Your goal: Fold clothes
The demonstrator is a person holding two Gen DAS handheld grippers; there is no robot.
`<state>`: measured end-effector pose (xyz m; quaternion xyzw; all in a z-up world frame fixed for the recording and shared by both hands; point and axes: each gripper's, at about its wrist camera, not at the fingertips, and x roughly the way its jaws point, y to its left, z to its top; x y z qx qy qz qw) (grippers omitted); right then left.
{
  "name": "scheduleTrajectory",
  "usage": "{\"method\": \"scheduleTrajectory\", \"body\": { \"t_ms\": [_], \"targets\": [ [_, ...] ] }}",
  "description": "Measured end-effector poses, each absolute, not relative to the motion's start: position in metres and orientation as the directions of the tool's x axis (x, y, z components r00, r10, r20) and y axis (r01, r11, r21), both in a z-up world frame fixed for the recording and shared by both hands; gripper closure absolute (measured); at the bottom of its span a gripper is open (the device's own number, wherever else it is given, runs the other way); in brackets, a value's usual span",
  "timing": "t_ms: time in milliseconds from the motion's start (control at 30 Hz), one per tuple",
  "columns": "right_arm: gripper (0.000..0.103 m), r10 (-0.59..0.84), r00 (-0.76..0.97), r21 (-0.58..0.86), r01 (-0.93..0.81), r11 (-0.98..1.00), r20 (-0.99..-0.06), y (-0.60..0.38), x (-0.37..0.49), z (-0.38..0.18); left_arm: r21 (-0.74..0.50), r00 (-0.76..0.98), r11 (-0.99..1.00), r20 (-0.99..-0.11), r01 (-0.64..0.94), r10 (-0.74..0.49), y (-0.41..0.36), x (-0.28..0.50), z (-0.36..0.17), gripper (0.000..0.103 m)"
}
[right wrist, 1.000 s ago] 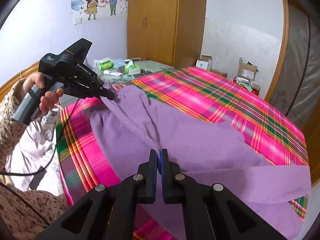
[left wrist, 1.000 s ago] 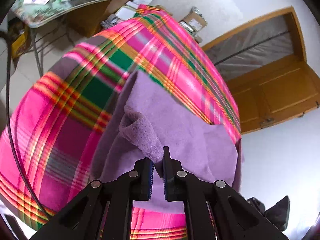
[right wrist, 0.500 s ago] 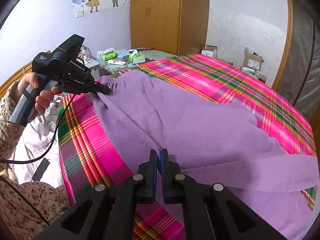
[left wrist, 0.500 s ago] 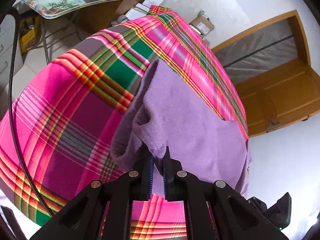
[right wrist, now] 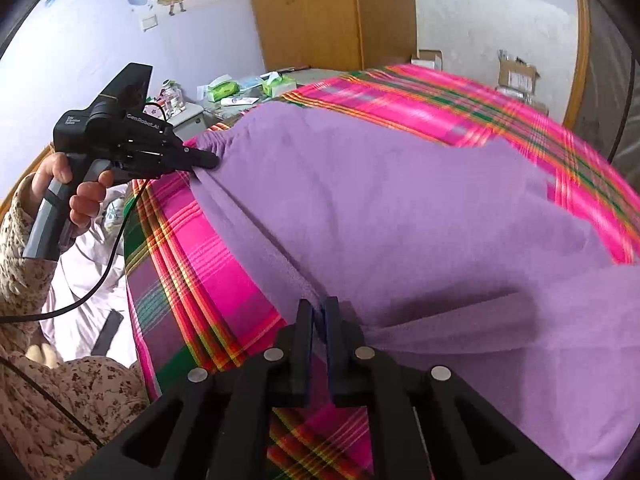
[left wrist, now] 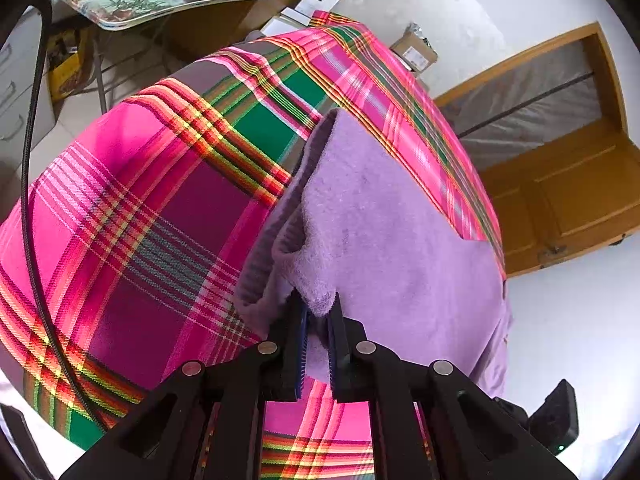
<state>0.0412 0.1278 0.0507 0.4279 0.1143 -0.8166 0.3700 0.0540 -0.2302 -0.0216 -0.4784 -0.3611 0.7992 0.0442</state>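
- The left gripper (left wrist: 319, 312), a black two-finger claw with blue ribbed pads, is seen nearly pressed together, with a bunched corner of the soft purple fleece garment (left wrist: 384, 240) pinched between its pads.
- A narrow slit is left between the two pads in the left wrist view, filled by the fleece fold.
- In the right wrist view the same left gripper (right wrist: 208, 159) is seen at far left, its tip buried in the gathered edge of the garment (right wrist: 400, 208), which is lifted there off the bed.
- It is held by a hand (right wrist: 76, 188) wrapped round a grey handle, with a floral-print sleeve (right wrist: 20, 240) at the wrist.
- The right gripper (right wrist: 319, 312), another black claw, is seen closed almost fully on the near edge of the garment, with only a thin seam of purple cloth between its fingers.
- A taut ridge of cloth is stretched between the two grippers along the left edge of the garment.
- The garment is spread over a bed covered by a pink, green and orange plaid sheet (right wrist: 224, 256), with its far-right part lying flat on the sheet.
- A black cable (right wrist: 100, 280) is hung from the left gripper down to the near left.
- A glass-topped table (left wrist: 160, 4) with green packets is seen beyond the bed's far-left corner.
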Motion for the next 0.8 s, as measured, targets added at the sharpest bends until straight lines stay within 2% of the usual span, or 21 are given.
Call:
{"method": "scheduleTrajectory", "body": {
  "t_ms": [133, 267, 400, 433, 467, 600, 800],
  "targets": [
    [0.093, -0.528, -0.334, 0.175, 0.693, -0.699, -0.781, 0.132, 0.041, 0.053, -0.608, -0.55, -0.754, -0.729, 0.247, 0.408, -0.223, 0.06, -0.011, 0.093],
    [0.093, -0.588, -0.334, 0.232, 0.692, -0.684, -0.737, 0.149, 0.049, 0.071, -0.587, -0.577, -0.78, -0.722, 0.217, 0.382, -0.213, 0.068, 0.005, 0.091],
    [0.093, -0.579, -0.418, 0.197, 0.666, -0.72, -0.7, 0.181, 0.063, 0.091, -0.563, -0.605, -0.805, -0.712, 0.188, 0.357, -0.203, 0.076, 0.021, 0.091],
    [0.093, -0.567, -0.443, 0.191, 0.647, -0.739, -0.695, 0.193, 0.065, 0.095, -0.557, -0.612, -0.811, -0.709, 0.181, 0.35, -0.2, 0.078, 0.025, 0.087],
    [0.093, -0.55, -0.466, 0.183, 0.624, -0.76, -0.694, 0.205, 0.067, 0.099, -0.55, -0.619, -0.817, -0.706, 0.174, 0.344, -0.198, 0.08, 0.029, 0.082],
    [0.093, -0.451, -0.548, 0.145, 0.512, -0.847, -0.704, 0.261, 0.07, 0.111, -0.53, -0.615, -0.843, -0.697, 0.094, 0.369, -0.173, 0.079, 0.042, 0.082],
    [0.093, -0.173, -0.622, -0.001, 0.269, -0.963, -0.763, 0.36, 0.084, 0.128, -0.511, -0.551, -0.858, -0.699, -0.061, 0.455, -0.108, 0.059, 0.047, 0.082]
  ]
}}
